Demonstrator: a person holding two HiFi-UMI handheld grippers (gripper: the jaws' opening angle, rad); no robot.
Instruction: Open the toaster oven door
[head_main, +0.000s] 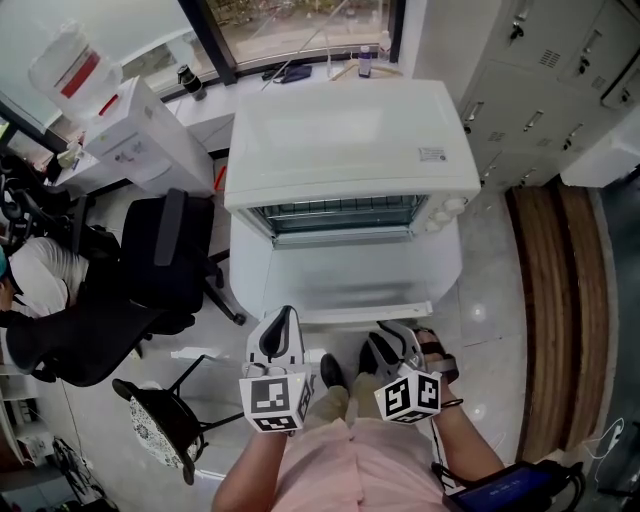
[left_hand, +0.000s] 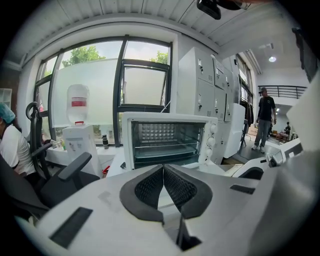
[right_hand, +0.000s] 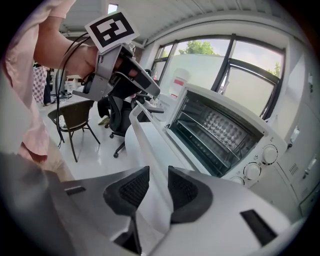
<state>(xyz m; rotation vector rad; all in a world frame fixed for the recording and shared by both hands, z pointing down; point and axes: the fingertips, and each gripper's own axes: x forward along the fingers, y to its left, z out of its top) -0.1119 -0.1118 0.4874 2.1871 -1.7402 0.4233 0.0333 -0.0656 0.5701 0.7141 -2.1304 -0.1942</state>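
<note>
Toaster oven door flat open — right gripper jaws clamped on its handle, left gripper jaws together

Ahead of the jaws, the toaster oven is white, its inside dark with a silvery wire rack. Its door is white too. The left gripper and right gripper are white with black cross-hatched pads. Their cubes bear black-and-white square patterns.
</note>
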